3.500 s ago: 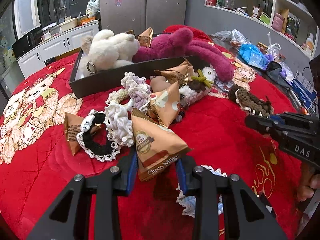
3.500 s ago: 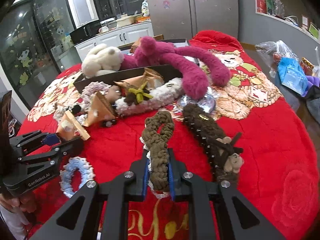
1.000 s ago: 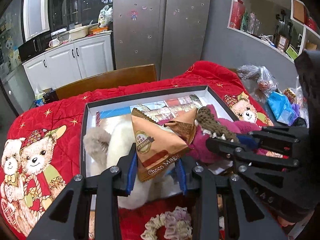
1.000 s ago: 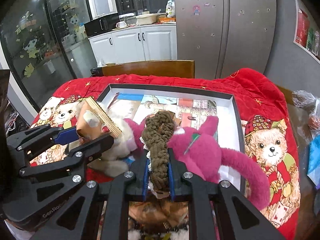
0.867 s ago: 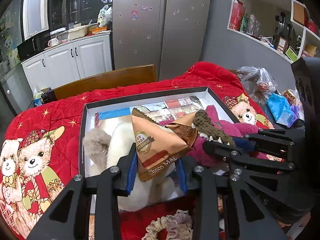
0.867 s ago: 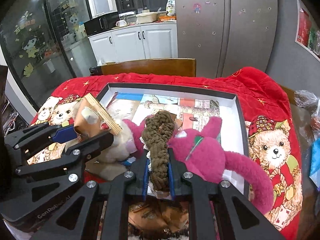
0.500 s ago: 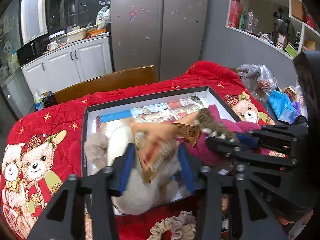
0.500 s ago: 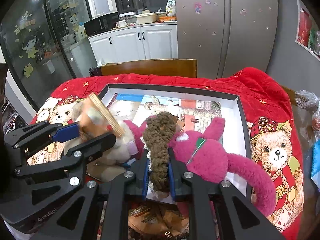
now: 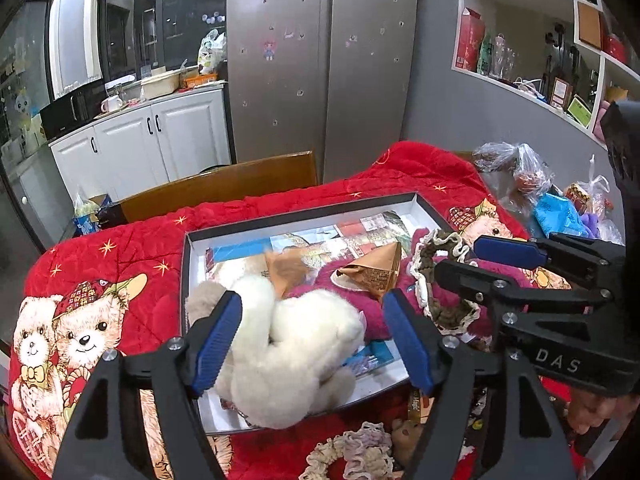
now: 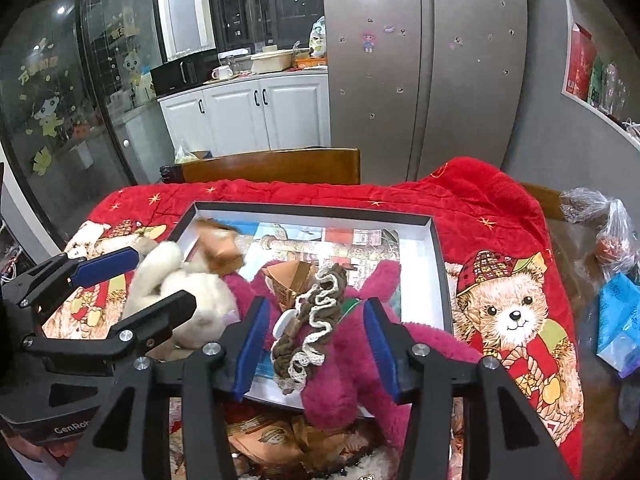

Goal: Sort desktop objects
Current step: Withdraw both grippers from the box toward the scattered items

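Left wrist view
- left gripper (image 9: 312, 338): jaws wide, just been opening, nothing between the pads; hangs over the white plush (image 9: 296, 354).
- snack packet (image 9: 285, 270): blurred, apparently dropping clear of the jaws into the box (image 9: 430, 210); lies or falls just beyond the white plush. Likely reason: released over the box so it lands among items already sorted.
- second packet (image 9: 374, 272): rests on the pink plush (image 9: 348, 300), apex up and to the right.
- right gripper (image 9: 460, 258): enters from the right, jaws apart.

Right wrist view
- right gripper (image 10: 312, 338): jaws moderately apart, just been opening; brown crochet scrunchie (image 10: 310, 324) between them, pads not pressing it.
- scrunchie position: draped on the pink plush (image 10: 352, 360) at the near side of the box (image 10: 312, 210), beside the packet (image 10: 290, 282). Judged set down there as the nearest free support.
- scrunchie axis: long axis runs near to far, along the fingers, far end tilted slightly right.
- remaining: more packets (image 10: 272, 438) on the red blanket (image 10: 480, 208) outside the box, not yet sorted.
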